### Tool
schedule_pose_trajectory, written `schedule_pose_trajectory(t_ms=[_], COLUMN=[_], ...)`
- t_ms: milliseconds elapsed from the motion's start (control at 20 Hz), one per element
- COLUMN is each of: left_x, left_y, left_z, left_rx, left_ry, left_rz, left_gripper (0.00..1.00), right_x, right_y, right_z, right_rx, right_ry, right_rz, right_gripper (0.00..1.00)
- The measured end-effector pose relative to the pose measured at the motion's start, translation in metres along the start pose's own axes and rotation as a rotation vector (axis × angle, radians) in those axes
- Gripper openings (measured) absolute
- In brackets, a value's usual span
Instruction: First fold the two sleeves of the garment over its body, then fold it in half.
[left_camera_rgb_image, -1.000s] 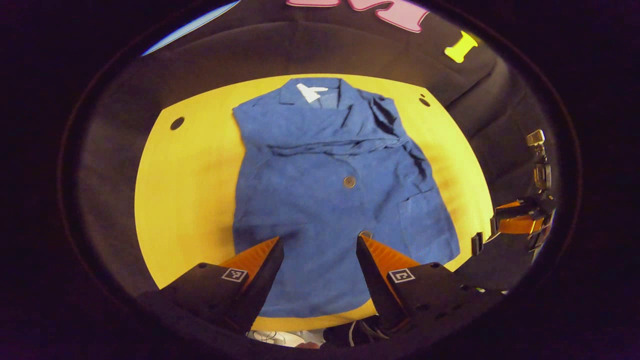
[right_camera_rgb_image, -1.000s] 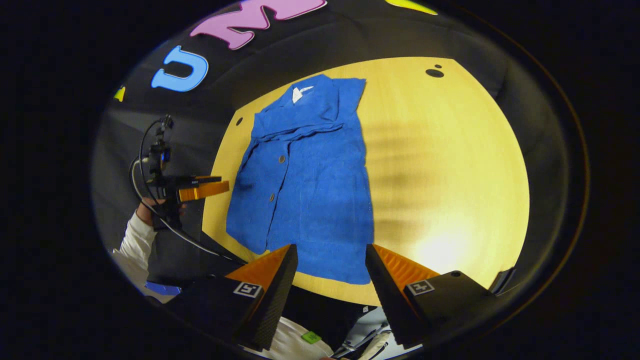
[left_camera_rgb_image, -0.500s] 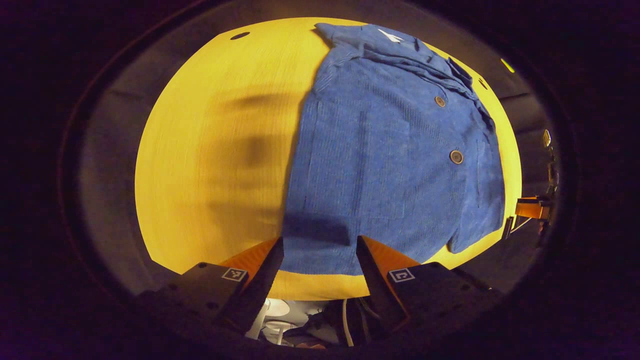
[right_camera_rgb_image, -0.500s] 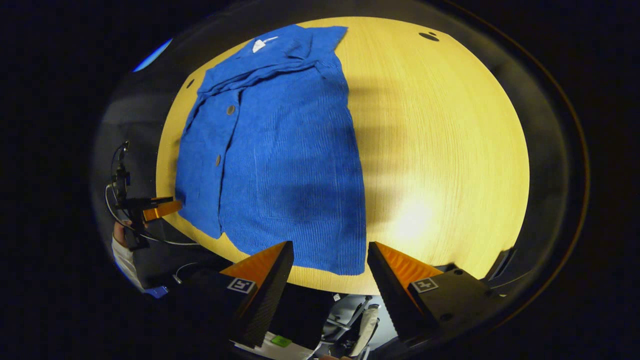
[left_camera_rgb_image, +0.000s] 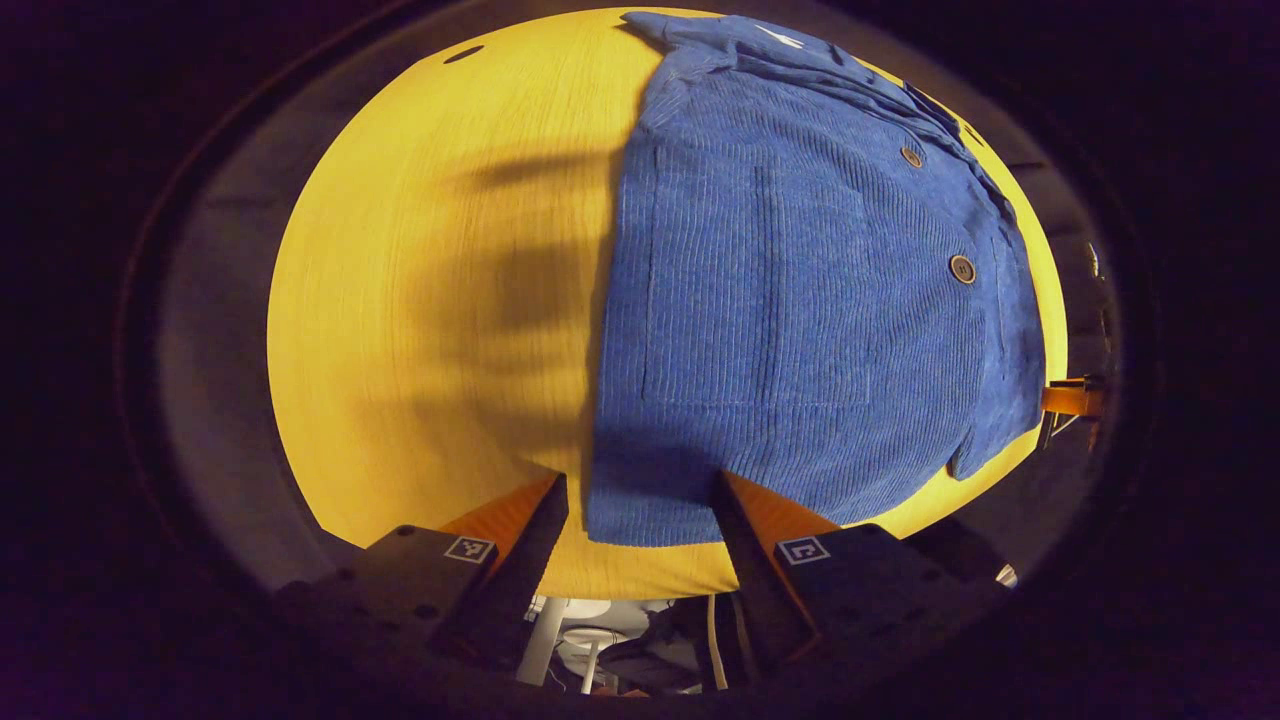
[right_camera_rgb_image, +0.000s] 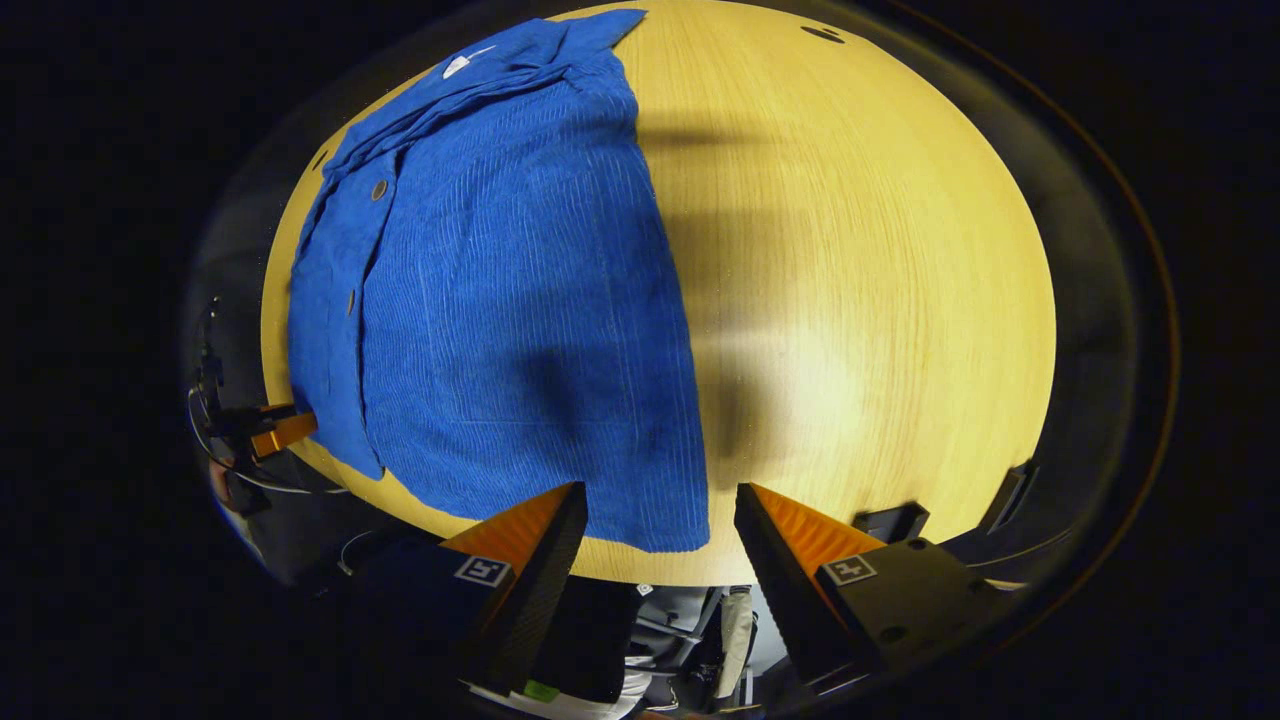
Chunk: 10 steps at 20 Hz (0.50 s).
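Now your left tongs (left_camera_rgb_image: 640, 510) and right tongs (right_camera_rgb_image: 660, 520) gape empty; garment (left_camera_rgb_image: 800, 290) hem corners just ahead, long axis running away.

A blue corduroy jacket (left_camera_rgb_image: 800, 290) (right_camera_rgb_image: 500, 300) is laid flat, front up, on the yellow table (left_camera_rgb_image: 430, 300). Its sleeves are folded in across the chest below the collar. Two buttons are seen down the front, and stitched pockets on the panels. The hem lies near the table's near edge.
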<state>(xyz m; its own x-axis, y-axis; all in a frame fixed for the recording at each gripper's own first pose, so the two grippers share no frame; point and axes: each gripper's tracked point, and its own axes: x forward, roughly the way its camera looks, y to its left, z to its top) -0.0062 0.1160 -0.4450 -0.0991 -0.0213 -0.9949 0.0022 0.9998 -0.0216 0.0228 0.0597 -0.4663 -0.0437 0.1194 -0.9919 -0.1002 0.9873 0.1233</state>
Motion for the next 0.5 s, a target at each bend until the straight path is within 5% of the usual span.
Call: schedule_pose_trajectory(t_ms=[200, 500], left_x=[0.001, 0.003], left_y=[0.000, -0.001], left_z=[0.001, 0.004], left_rx=[0.002, 0.024], left_ry=[-0.001, -0.019], left_rz=[0.002, 0.004], left_gripper=[0.85, 0.85], right_x=[0.021, 0.023], right_y=[-0.008, -0.004], right_z=[-0.016, -0.011], right_rx=[-0.071, -0.052], right_ry=[0.054, -0.025], right_rz=[-0.094, -0.103], right_gripper=[0.96, 0.99])
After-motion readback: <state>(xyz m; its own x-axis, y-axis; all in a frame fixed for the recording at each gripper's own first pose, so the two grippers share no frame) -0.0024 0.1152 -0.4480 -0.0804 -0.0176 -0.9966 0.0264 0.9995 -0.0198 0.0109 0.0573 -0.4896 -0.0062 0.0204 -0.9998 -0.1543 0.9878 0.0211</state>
